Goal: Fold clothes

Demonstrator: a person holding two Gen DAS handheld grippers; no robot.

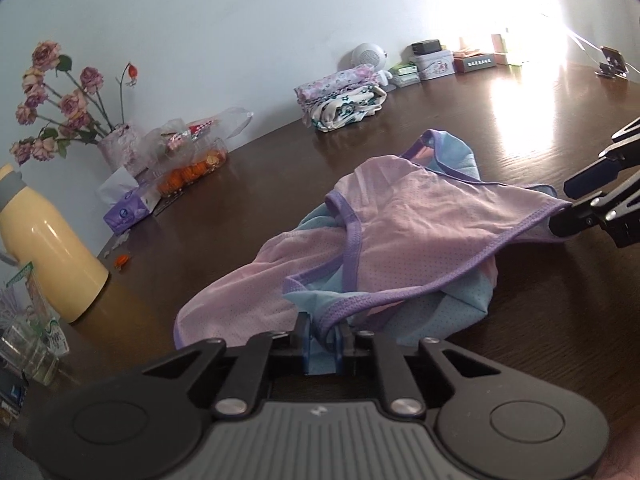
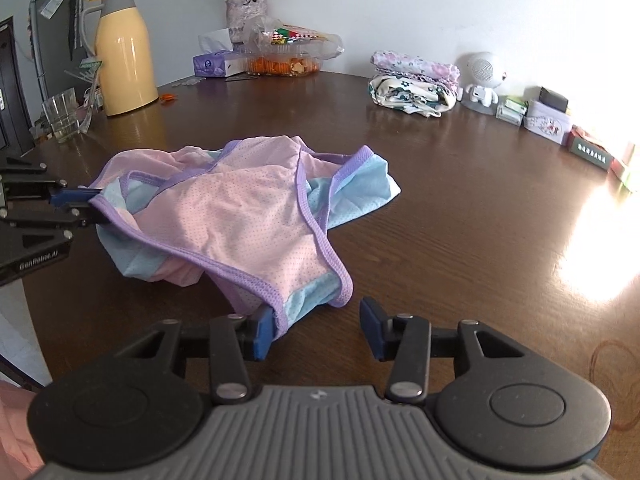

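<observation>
The garment (image 2: 240,216) – thin pink and blue mesh with purple ribbed trim – lies crumpled on the dark wooden surface (image 2: 460,208). The left tongs (image 1: 323,342) pinch its blue corner, nearly closed. The right tongs (image 2: 318,330) stand apart, one finger (image 2: 264,332) touching the hem. Beyond the garment sits a folded floral pile (image 2: 414,82).

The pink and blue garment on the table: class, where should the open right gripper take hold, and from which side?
Grip the garment at its purple-trimmed near corner, coming low from the table's near edge: that hem already lies beside the right gripper.
</observation>
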